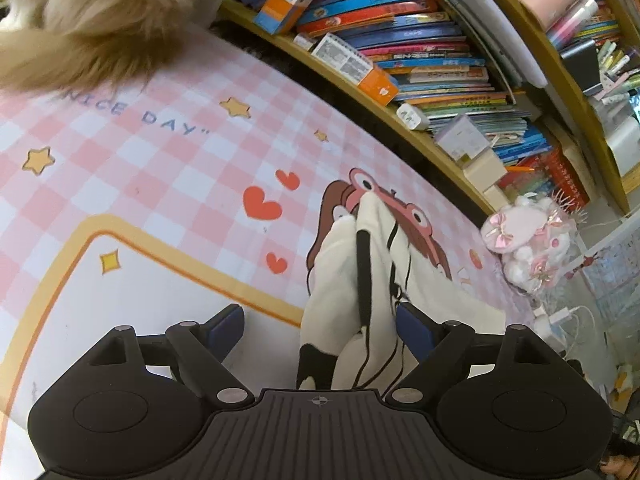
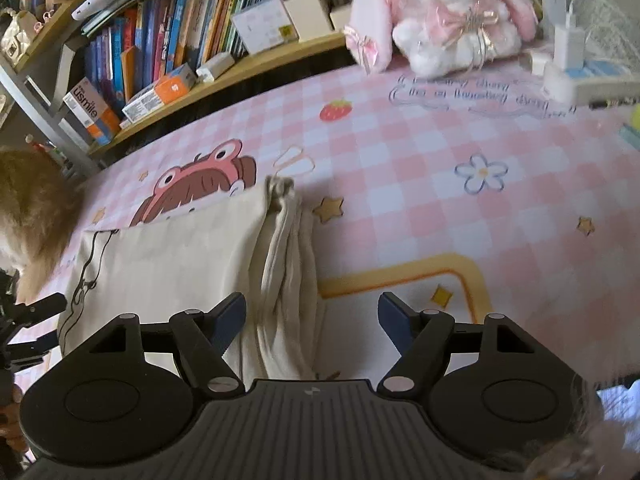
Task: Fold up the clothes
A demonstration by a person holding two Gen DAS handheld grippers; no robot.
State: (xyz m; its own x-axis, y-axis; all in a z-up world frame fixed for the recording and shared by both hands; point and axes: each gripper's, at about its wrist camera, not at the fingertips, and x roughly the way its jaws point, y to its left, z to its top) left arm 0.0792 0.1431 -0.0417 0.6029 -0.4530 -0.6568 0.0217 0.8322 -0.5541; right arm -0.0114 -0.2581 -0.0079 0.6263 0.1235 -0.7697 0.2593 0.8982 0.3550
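Note:
A cream garment (image 1: 344, 280) with black line print lies on the pink checked table mat (image 1: 160, 160). In the left wrist view a bunched fold of it stands up between the blue-padded fingers of my left gripper (image 1: 322, 326), close against the right-hand pad; the jaws are spread wide and open. In the right wrist view the garment (image 2: 172, 256) lies mostly flat, folded, with a rumpled edge running toward me. My right gripper (image 2: 314, 320) is open over that edge, its left pad on the cloth and its right pad over bare mat (image 2: 440, 200).
A bookshelf (image 1: 420, 60) packed with books and boxes runs along the table's far side. A pink and white plush rabbit (image 2: 448, 12) and a power strip with chargers (image 2: 568, 72) sit at the far corner. Something tan and furry (image 1: 80, 20) rests on the mat's left end.

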